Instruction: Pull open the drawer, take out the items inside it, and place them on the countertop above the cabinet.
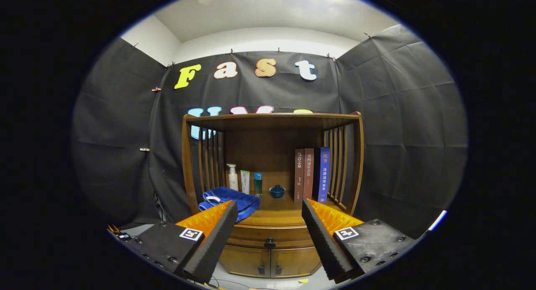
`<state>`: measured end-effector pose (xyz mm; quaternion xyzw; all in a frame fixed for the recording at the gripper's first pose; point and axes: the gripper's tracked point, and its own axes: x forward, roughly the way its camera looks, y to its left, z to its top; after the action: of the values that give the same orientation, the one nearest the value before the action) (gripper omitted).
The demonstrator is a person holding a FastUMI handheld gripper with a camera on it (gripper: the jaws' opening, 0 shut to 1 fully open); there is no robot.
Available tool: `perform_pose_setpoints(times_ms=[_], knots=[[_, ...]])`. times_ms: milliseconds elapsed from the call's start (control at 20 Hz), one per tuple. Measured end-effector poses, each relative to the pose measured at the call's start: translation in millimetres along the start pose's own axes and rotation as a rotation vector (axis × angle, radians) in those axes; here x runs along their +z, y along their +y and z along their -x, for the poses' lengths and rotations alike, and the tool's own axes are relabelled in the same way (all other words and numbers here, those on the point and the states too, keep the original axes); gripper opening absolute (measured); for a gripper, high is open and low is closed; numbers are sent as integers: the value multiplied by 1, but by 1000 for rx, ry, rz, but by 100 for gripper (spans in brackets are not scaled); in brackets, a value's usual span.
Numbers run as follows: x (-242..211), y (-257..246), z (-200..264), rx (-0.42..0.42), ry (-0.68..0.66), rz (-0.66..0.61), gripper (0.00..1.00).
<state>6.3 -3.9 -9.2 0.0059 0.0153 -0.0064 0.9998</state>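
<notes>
**Drawer sitting closed under the countertop**

The wooden cabinet (270, 256) is standing ahead of the fingers. Its drawer (270, 236) is sitting fully shut, a dark knob (270, 242) showing at its front middle, directly below the wooden countertop (274, 218).

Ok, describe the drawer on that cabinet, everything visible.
The drawer is a curved front of glossy brown wood with grooved lines along its lower edge and one small dark round knob at its middle. It sits shut, flush below the countertop and above two cabinet doors. The open gripper frames it between its fingers; nothing touches it.
</notes>
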Motion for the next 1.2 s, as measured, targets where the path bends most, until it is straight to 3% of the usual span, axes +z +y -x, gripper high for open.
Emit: perform_pose_setpoints(times_ms=[450,1200], knots=[[-25,-1,-12,3,40,-3,98],[-181,-1,-98,6,301,-45,99]])
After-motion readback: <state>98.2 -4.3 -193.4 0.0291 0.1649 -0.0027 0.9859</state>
